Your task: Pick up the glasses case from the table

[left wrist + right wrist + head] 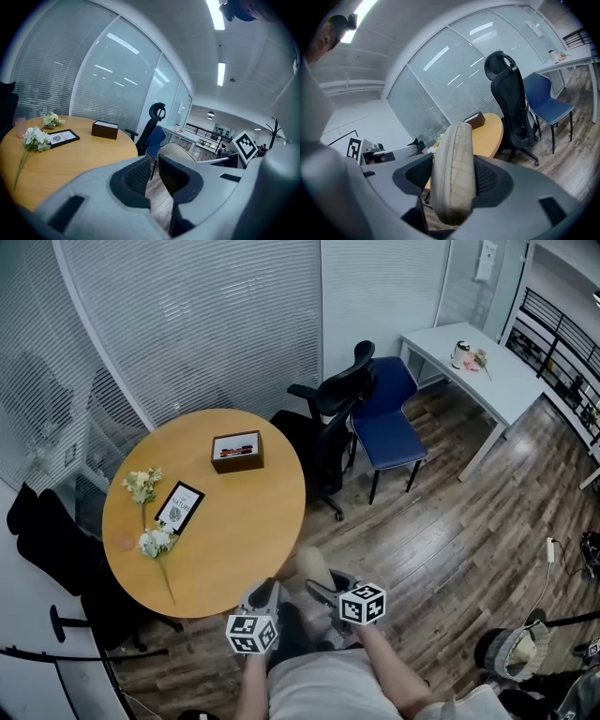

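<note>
Claws sit side by side at the near rim of the round table (234, 549), close in front of the person. The right claw (452, 165) is clamped on the glasses case (452, 178), a beige, rounded case standing on edge between the two dark pads, its upper end sticking out past the fingertips. In the head view the glasses case (314, 565) is off the table, just beside its rim and above the wooden floor (450, 540). The left claw (154, 163) is narrowed to a thin gap with nothing between its pads, just beside the right claw (321, 585). Farther back on the table lie a brown box (237, 452), a framed card (179, 507) and flowers (142, 486).
</note>
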A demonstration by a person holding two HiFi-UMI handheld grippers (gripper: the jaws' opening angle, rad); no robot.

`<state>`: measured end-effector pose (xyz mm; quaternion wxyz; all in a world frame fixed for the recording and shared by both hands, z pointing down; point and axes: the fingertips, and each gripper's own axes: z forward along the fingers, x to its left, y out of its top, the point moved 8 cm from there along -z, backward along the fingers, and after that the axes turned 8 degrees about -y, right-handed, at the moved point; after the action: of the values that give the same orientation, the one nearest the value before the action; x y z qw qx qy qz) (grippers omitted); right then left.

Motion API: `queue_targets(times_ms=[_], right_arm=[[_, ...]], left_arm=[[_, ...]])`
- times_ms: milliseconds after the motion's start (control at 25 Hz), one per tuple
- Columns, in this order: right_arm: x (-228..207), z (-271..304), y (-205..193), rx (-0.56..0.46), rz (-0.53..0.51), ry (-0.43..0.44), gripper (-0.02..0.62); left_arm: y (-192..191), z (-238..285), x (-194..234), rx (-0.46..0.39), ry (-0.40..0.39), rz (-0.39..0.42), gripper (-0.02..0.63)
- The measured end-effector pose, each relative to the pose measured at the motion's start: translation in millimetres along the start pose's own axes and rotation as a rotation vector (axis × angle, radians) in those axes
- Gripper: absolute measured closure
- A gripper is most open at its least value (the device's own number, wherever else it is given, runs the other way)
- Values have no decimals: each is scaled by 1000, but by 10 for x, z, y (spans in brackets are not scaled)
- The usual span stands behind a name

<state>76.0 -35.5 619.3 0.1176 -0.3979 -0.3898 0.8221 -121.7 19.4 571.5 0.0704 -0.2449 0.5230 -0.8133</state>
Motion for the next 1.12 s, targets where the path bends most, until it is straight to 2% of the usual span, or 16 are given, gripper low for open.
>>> queue_targets(times_ms=[320, 680, 1120], right_arm=[[5, -58, -47, 2, -7, -2, 341], [-10, -128, -69, -8, -7, -7, 341], [4, -109, -106, 0, -21, -10, 341]], left_arm=[[-11, -17, -45, -20, 4, 2, 597], [-46, 19, -117, -6, -17, 8, 597], [-83, -58, -68, -4, 17, -15, 595]])
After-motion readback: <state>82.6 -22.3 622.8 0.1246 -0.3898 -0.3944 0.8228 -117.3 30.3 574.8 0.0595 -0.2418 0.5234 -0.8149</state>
